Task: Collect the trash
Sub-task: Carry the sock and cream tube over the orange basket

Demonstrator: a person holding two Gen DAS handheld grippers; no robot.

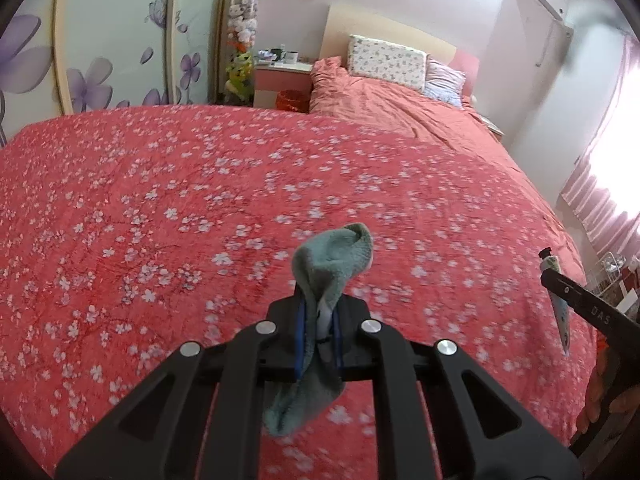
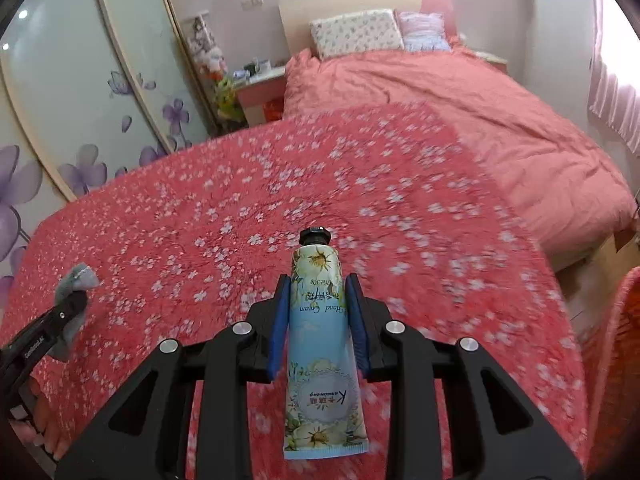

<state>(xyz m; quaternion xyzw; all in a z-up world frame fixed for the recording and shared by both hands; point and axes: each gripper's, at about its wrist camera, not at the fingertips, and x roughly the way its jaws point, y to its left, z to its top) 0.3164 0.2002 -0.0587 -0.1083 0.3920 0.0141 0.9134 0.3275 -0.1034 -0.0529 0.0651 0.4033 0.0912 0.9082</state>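
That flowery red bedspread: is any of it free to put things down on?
Most of it. The floral bedspread lies bare from the wardrobe doors to the plain pink duvet. The nightstand by the pillows looks crowded.

Left tongs (image 1: 318, 332): clamped shut, angled downward. Right tongs (image 2: 318, 320): partly closed in a grip, angled downward. Each is held by hand.

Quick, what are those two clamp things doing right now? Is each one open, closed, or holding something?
Left gripper: jaws shut on a grey-green sock.
Right gripper: jaws shut on a hand cream tube, cap pointing away over the bed.
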